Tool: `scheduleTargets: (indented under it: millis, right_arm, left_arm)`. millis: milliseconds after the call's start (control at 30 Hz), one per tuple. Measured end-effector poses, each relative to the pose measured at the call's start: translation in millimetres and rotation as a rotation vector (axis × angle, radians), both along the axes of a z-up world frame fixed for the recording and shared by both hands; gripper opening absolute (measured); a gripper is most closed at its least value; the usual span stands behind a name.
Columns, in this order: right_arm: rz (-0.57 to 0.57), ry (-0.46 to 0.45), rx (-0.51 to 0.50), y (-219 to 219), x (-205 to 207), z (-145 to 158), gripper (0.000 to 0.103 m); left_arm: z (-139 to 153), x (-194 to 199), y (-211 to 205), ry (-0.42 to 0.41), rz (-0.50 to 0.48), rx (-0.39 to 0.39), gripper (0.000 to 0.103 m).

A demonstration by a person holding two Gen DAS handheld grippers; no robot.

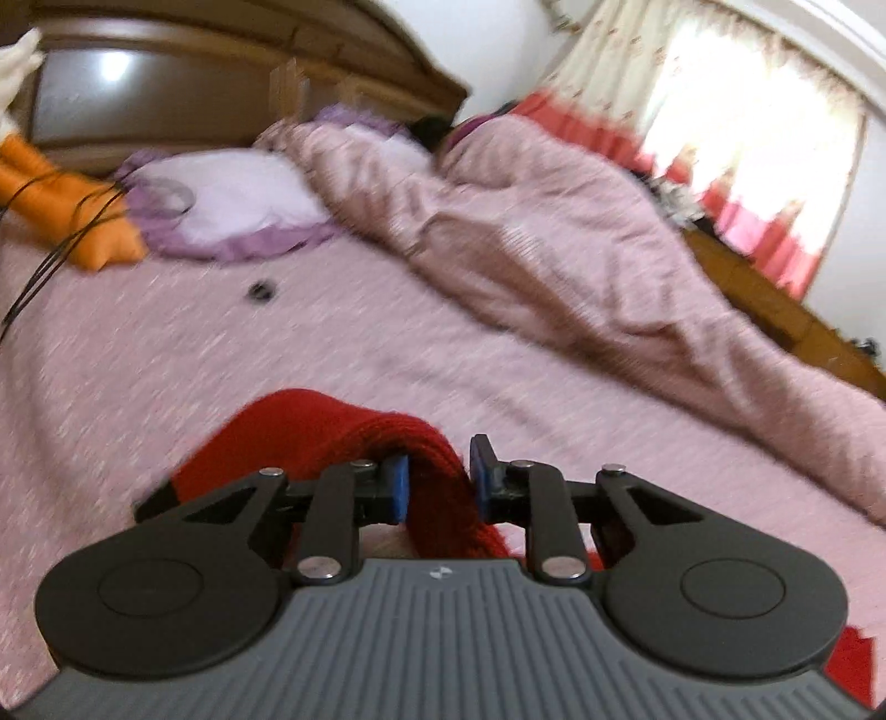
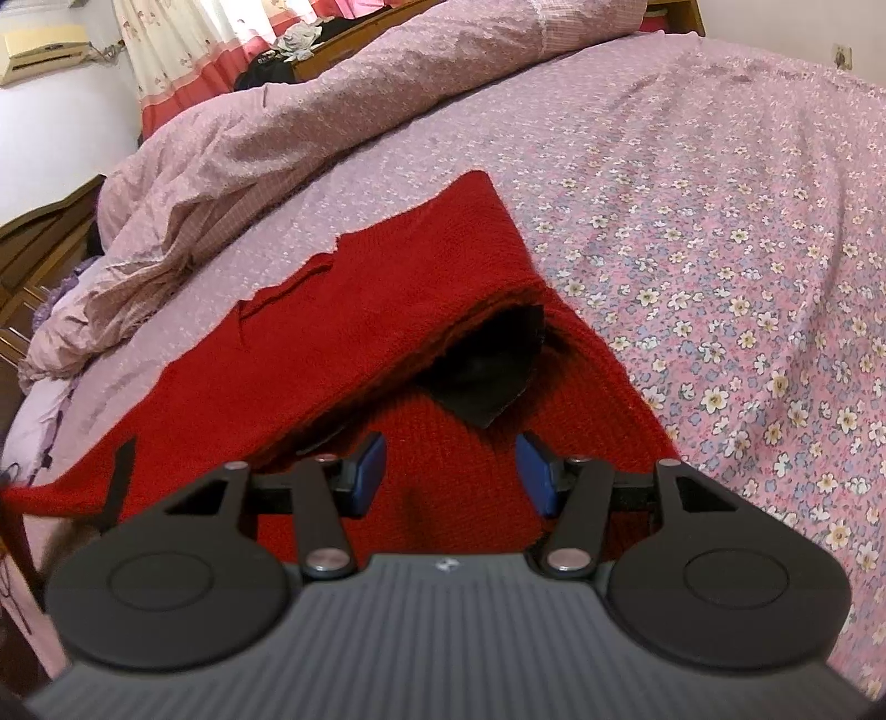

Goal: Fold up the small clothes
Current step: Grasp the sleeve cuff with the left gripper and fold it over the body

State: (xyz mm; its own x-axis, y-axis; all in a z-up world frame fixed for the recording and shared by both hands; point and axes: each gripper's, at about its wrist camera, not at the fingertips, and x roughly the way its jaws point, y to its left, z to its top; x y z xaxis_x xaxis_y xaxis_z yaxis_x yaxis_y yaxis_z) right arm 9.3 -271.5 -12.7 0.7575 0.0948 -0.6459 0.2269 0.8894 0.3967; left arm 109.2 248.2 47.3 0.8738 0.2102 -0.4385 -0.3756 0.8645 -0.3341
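A red knit garment lies on the bed, one layer folded over so that a black patch shows under the raised flap. In the left wrist view a fold of the same red garment rises off the bedspread. My left gripper is shut on it, and the knit fills the gap between the blue pads. My right gripper hovers low over the near part of the garment. Its blue pads stand apart, with flat red knit below them and nothing pinched.
The bed has a pink floral bedspread. A rumpled pink duvet lies along its far side. A lilac pillow, an orange cushion and a wooden headboard are at the head. A small dark object rests on the bedspread.
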Motion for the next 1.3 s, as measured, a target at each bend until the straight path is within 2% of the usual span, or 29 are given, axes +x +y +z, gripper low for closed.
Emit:
scheduleTargets:
  millis: [233,367,467,667,933,1133,1300]
  right_arm:
    - [0.008,-0.036,-0.005,3.4,-7.4,8.6,0.056]
    - [0.004,-0.049,-0.007,1.6,-11.0,11.1,0.056]
    - [0.0,-0.055,-0.009,-1.1,-14.2,12.2,0.056]
    - [-0.03,-0.07,-0.005,-7.0,-19.2,12.4,0.056]
    - [-0.034,-0.07,0.008,-10.0,-21.9,10.0,0.056]
    - [-0.041,-0.067,0.014,-11.7,-24.6,8.2,0.056]
    - [-0.041,-0.065,0.019,-13.0,-24.5,7.2,0.056]
  left_arm:
    - [53.2,11.9,-57.8,-0.132,-0.185,0.032,0.023]
    - [64.9,14.6,-103.2,-0.16,-0.297,0.044,0.023]
    - [64.2,11.2,-138.6,-0.154,-0.361,0.082,0.023]
    - [39.3,4.5,-196.0,-0.11,-0.509,0.09,0.023]
    - [-16.1,12.7,-251.1,0.026,-0.633,0.097,0.023]
    - [-50.5,16.8,-272.1,0.119,-0.696,0.129,0.023]
    - [-59.9,20.8,-274.3,0.18,-0.726,0.14,0.025]
